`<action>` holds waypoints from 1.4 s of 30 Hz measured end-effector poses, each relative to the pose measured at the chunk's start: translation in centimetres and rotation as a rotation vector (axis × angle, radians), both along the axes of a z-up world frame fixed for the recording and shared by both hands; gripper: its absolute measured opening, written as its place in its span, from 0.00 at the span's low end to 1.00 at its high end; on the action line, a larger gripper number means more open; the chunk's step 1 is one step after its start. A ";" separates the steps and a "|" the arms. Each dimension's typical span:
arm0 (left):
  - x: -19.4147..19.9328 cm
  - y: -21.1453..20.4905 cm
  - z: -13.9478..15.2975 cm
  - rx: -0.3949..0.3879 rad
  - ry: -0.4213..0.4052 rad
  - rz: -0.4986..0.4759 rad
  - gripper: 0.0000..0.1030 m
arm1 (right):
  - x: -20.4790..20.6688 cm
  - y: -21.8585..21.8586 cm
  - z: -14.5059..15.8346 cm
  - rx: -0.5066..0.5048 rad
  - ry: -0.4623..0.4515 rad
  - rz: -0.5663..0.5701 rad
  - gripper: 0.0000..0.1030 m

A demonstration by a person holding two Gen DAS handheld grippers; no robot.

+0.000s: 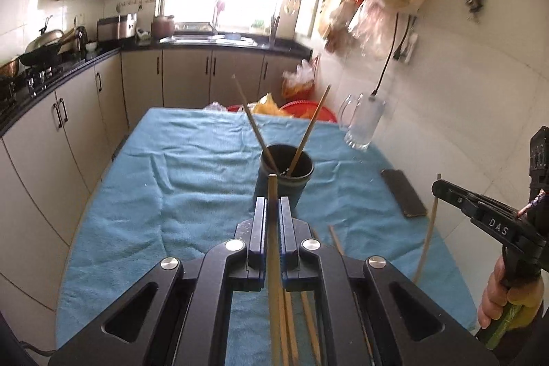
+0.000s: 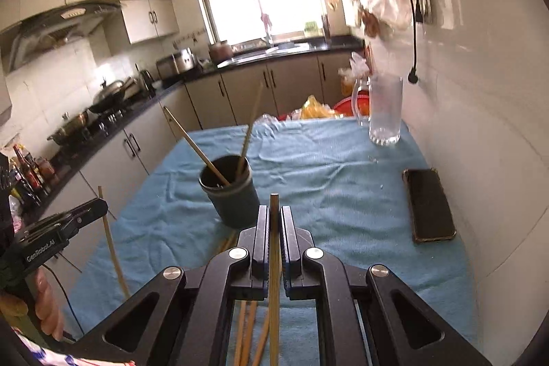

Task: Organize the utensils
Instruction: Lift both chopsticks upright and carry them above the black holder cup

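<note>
Chopsticks of pale bamboo, long and thin, are what the task turns on, and each gripper has one pinched between its jaws. The left gripper is clenched on a bamboo chopstick that runs lengthwise through the jaws, its blunt end poking out just past the fingertips. The right gripper is closed the same way on a second bamboo chopstick. Straight ahead of both, near the fingertips, stands the dark round plastic cup, upright on the blue towelling cloth, with two chopsticks already leaning inside it. More loose chopsticks lie on the cloth beneath the left gripper.

Such a stick is likely light and stiff, yet smooth and narrow, so it may swivel or slip in the pads unless held firmly (a hold nearer the middle should steady it better than one at the tip). The cup looks light too, and a clumsy prod with a stick could tip it.

Off to the right of the grippers lie a black phone and, farther ahead, a clear glass mug.
</note>
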State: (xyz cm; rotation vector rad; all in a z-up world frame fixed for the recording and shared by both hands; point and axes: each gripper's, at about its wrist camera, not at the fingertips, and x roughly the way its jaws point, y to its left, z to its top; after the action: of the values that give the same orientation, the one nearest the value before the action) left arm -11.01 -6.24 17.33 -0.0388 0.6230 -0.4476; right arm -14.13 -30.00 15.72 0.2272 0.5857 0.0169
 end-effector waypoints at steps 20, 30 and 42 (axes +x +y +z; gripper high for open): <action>-4.4 -0.4 3.9 -0.028 -0.142 -0.052 0.05 | -3.2 1.1 4.3 -0.061 -0.101 0.011 0.05; -3.2 0.3 5.3 -0.067 -0.139 -0.041 0.05 | -2.8 2.3 6.3 -0.090 -0.137 0.054 0.05; -0.8 0.7 7.2 -0.085 -0.154 -0.043 0.05 | -1.1 1.8 8.2 -0.070 -0.151 0.079 0.05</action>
State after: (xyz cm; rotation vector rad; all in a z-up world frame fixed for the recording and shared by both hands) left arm -11.82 -5.54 24.49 -0.0716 0.4541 -0.5131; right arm -15.18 -28.17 23.93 0.1333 0.4435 0.0897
